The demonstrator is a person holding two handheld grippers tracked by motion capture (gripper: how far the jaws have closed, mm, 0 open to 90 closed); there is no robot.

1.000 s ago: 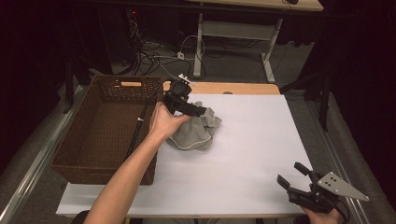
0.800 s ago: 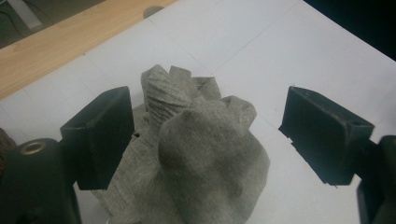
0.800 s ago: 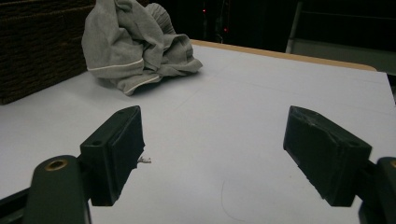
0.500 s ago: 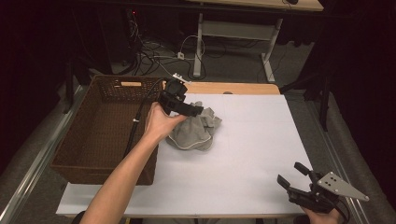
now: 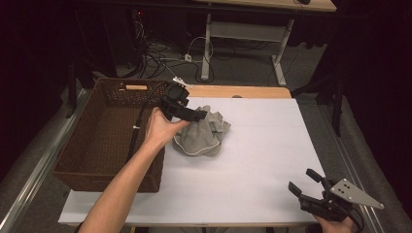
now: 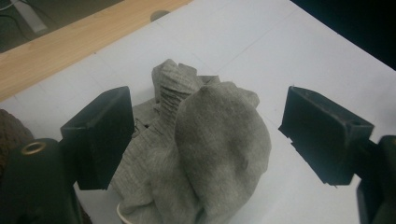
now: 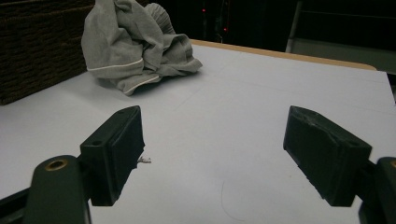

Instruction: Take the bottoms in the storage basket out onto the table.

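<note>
A crumpled grey cloth [image 5: 206, 138] with a pale edge lies in a heap on the white table [image 5: 267, 145], just right of the brown wicker basket [image 5: 107, 177]. My left gripper [image 5: 199, 115] hovers over the heap's left top, pointing right. In the left gripper view its jaws stand wide apart with the cloth [image 6: 219, 144] rising between them, and the pads are clear of it. My right gripper [image 5: 301, 179] is open and empty near the table's front right corner. In the right gripper view, the right gripper [image 7: 233, 140] points toward the cloth [image 7: 135, 46] far off.
The basket [image 7: 37, 46] takes up the table's left side and looks empty. A bare wooden strip [image 5: 243, 91] runs along the far edge of the table. Behind it are table legs and cables on the floor. White tabletop stretches between the cloth and the right gripper.
The left hand and its gripper have shifted slightly left, toward the basket. The cloth and the right gripper have stayed put.
</note>
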